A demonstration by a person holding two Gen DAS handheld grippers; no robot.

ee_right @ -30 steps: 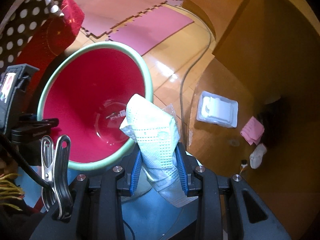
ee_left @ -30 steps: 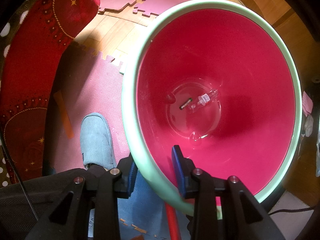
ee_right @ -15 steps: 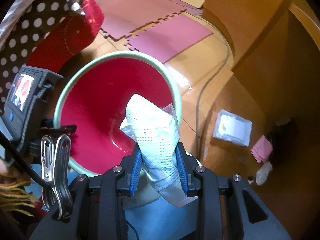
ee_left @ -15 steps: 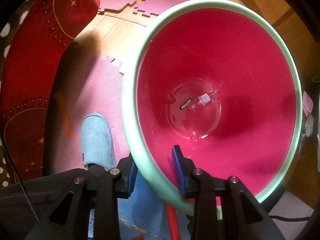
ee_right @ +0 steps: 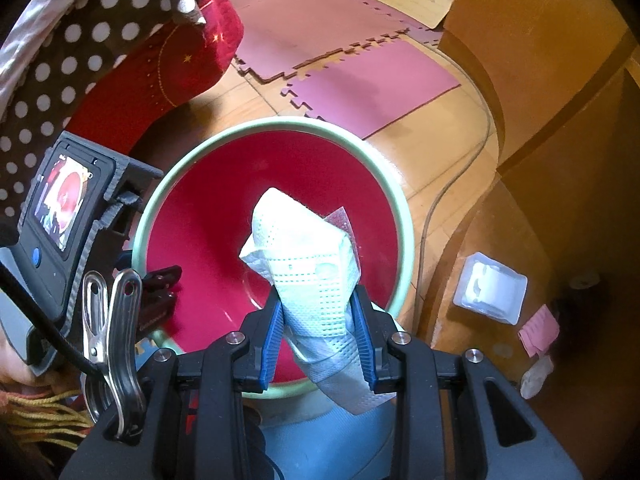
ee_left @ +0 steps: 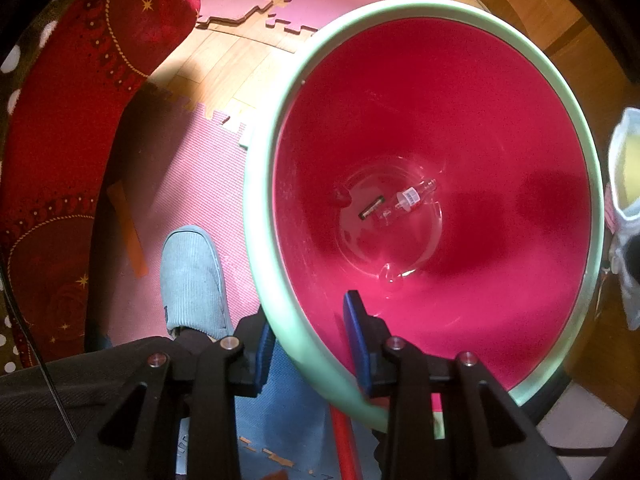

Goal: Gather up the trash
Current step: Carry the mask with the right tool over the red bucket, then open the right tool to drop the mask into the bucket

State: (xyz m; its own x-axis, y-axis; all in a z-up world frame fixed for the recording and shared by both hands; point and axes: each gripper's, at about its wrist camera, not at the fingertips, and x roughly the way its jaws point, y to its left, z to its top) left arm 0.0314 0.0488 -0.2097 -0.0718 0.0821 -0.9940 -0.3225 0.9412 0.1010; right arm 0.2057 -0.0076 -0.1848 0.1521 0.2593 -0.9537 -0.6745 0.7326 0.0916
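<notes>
The mask [ee_right: 316, 276] has moved over the bin [ee_right: 402, 240], plastic tray [ee_right: 490, 288] beside.

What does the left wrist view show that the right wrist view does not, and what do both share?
Only the left wrist view: a small glass bottle on the bin's bottom, a grey slipper, and the left tool clamped on the rim. Only the right wrist view: a clear plastic tray on the floor, and the right tool gripping a white mask. Both: the red bin and pink foam mats.
</notes>
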